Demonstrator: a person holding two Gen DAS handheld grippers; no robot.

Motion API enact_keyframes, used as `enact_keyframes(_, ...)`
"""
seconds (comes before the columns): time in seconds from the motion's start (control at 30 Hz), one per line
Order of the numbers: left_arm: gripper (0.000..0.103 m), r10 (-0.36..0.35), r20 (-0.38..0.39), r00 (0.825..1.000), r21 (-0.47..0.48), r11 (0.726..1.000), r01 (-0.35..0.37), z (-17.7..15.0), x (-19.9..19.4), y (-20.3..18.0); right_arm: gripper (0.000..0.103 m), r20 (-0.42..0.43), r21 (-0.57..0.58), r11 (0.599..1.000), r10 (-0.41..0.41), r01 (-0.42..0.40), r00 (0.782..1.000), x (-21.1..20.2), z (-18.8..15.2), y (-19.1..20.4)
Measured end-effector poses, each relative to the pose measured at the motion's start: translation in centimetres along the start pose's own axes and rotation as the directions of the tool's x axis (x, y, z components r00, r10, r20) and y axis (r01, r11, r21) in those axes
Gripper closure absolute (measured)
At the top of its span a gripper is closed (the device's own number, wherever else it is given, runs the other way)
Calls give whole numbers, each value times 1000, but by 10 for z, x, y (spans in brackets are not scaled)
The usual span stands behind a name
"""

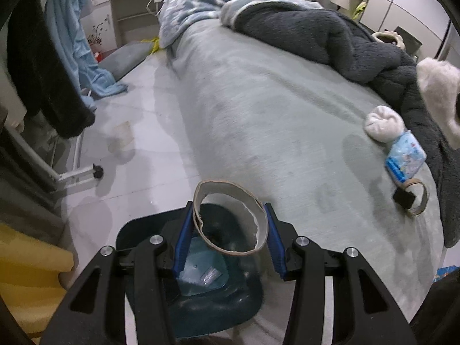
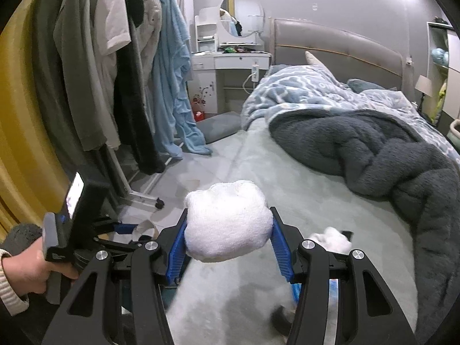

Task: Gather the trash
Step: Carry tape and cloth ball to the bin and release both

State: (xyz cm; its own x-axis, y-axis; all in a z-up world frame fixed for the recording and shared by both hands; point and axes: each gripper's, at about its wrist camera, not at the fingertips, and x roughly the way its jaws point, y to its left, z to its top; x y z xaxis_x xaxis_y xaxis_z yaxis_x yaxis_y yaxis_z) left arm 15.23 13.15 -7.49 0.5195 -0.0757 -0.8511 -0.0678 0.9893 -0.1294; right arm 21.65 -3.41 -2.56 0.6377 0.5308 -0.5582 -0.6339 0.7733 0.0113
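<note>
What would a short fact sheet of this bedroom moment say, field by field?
Place: bedroom, grey bed
Left tool: shut on torn cardboard tape ring
Below it: dark blue trash bin
Right tool: shut on white rolled cloth
On the bed: tissue pack, second cardboard ring, white cloth ball

A home bedroom: bed, dressing table, hanging clothes.

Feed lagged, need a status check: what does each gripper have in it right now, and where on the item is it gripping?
Left gripper clamps a torn cardboard tape ring across its outer sides, above the dark bin. Right gripper squeezes a white balled sock at its two sides.
</note>
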Motion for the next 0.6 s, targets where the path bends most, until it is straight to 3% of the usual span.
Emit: enact_keyframes(0.6, 53, 19, -184, 983, -94, 995, -37, -29, 32, 69, 49, -98, -2, 988, 156, -157, 983, 65, 8, 66)
